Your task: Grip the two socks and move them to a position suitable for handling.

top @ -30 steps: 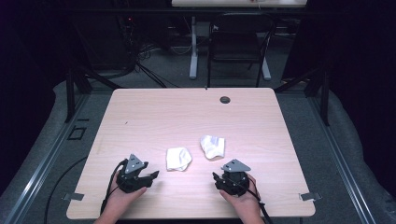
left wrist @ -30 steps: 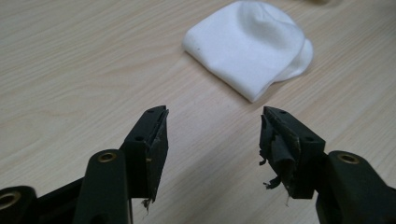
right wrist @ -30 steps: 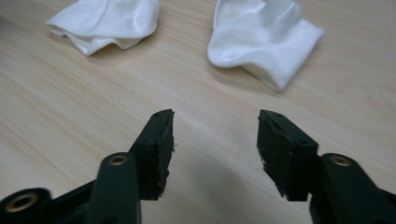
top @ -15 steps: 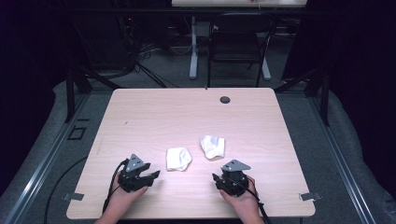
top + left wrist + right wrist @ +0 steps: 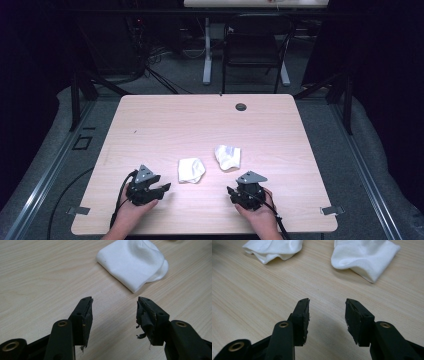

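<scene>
High view: two white cloths on the wooden table (image 5: 150, 120), left cloth (image 5: 191, 170) and right cloth (image 5: 227, 156), near each other, not touching. Left gripper (image 5: 162, 189) sits near the front edge, just left of the left cloth; right gripper (image 5: 231, 192) is in front of the right cloth. Each is held by a hand.

Left gripper view: jaws apart, nothing between them, bare wood under them; left cloth (image 5: 132, 263) lies just ahead (folded, rounded edge at its right), a detail the high view blurs.

Right gripper view: jaws apart, empty; both cloths ahead, left cloth (image 5: 273, 248) at upper left, right cloth (image 5: 364, 256) at upper right.

Small dark round fitting (image 5: 241, 106) near the table's far edge, seen from above.
</scene>
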The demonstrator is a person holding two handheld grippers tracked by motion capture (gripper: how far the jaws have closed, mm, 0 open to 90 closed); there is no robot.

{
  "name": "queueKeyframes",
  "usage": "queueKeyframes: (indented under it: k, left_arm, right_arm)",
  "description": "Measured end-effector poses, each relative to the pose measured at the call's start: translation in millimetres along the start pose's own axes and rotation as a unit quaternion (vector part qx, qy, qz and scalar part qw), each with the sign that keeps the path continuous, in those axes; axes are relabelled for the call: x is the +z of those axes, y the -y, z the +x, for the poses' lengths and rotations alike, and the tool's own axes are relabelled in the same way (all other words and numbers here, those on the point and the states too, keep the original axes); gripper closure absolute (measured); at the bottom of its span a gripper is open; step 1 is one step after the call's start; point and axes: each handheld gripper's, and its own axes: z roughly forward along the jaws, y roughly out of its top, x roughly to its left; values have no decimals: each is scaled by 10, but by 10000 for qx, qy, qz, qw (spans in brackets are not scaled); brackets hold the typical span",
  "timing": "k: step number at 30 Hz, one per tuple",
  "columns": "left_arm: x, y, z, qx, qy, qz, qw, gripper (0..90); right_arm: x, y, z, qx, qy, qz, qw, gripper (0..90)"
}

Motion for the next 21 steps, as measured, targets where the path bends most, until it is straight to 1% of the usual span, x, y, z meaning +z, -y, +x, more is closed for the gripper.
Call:
queueKeyframes:
  k: [1,2,7,8,9,10,12,14,15,19,20,21]
  left_arm:
    - [-5,0,0,-14,1,-7,10000,467]
    - [-9,-1,0,-14,11,-11,10000,467]
    - [0,-15,-11,-28,56,16,10000,473]
    - [1,-34,-8,-74,79,14,9999,485]
    - [1,-34,-8,-74,79,14,9999,489]
    - [2,-48,-6,-125,123,-7,9998,489]
    - [20,-81,-10,-183,121,-30,9998,491]
    - [60,-122,-41,-204,134,15,9997,491]
    - [60,-122,-41,-204,134,15,9997,491]
    - [128,-216,-124,-112,144,26,9998,491]
    - [150,-247,-146,-70,161,56,9998,491]
    - [175,-273,-170,-27,158,30,9999,491]
  right_arm:
    - [-5,0,-1,-22,9,-25,10000,544]
    - [-20,0,7,9,21,-66,10000,546]
    - [-29,-5,14,-6,10,-121,9999,548]
    - [-27,-6,8,-36,36,-107,9999,548]
    - [-27,-6,8,-36,36,-107,9999,548]
    - [-22,-6,8,-15,45,-106,9999,548]
    - [-18,-4,4,-17,67,-74,9999,548]
    - [-14,-2,1,-12,68,-94,9999,548]
    - [-14,-2,1,-12,68,-94,9999,548]
    - [-30,-1,-7,-6,108,-134,9999,549]
    - [-36,0,-12,-9,114,-151,9998,550]
    - [-45,-5,-24,-3,97,-155,9998,553]
